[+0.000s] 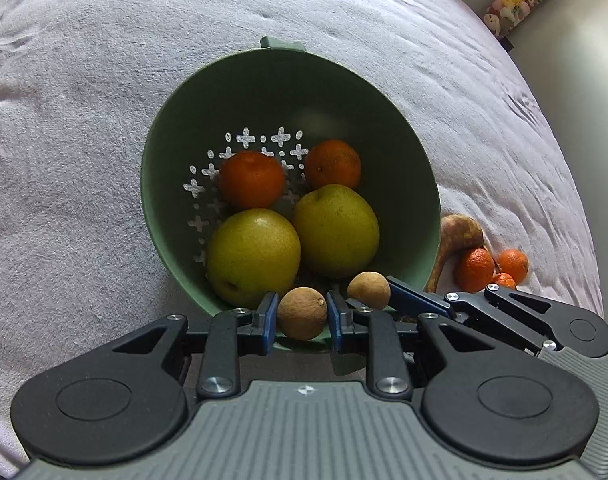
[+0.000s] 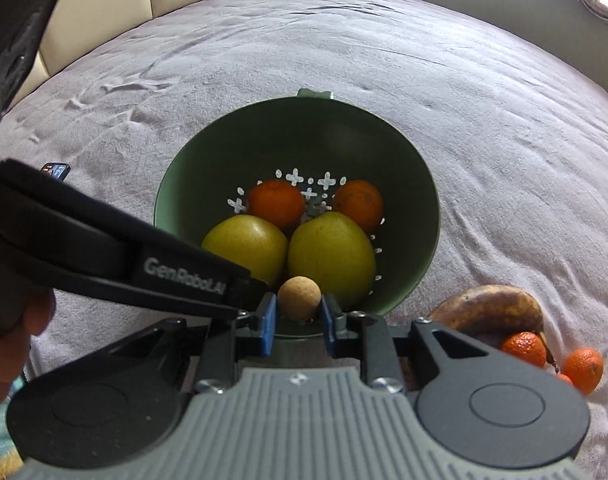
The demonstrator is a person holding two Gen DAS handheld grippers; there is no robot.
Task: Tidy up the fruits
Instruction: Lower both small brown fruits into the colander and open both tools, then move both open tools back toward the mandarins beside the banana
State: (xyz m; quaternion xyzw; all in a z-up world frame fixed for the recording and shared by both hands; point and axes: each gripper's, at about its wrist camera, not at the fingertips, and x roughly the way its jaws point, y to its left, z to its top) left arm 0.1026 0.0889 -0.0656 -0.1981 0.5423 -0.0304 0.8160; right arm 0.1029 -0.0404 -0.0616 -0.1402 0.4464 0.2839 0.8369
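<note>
A green colander bowl (image 1: 400, 152) sits on the bed and holds two yellow-green pears (image 1: 251, 256) (image 1: 336, 232) and two tangerines (image 1: 251, 178) (image 1: 332, 164). My left gripper (image 1: 302, 316) is shut on a small brown longan (image 1: 302, 313) over the bowl's near rim. My right gripper (image 2: 297, 312) is shut on a second longan (image 2: 299, 297), also over the near rim; that longan shows in the left wrist view (image 1: 368, 290). The bowl (image 2: 416, 176) and its fruit also show in the right wrist view.
A brown-spotted banana (image 2: 492, 306) and three tangerines (image 2: 524, 348) (image 2: 582, 368) lie on the grey bedspread (image 1: 83, 120) right of the bowl. A phone (image 2: 55, 170) lies at the left. A padded headboard (image 2: 115, 4) stands beyond the bed.
</note>
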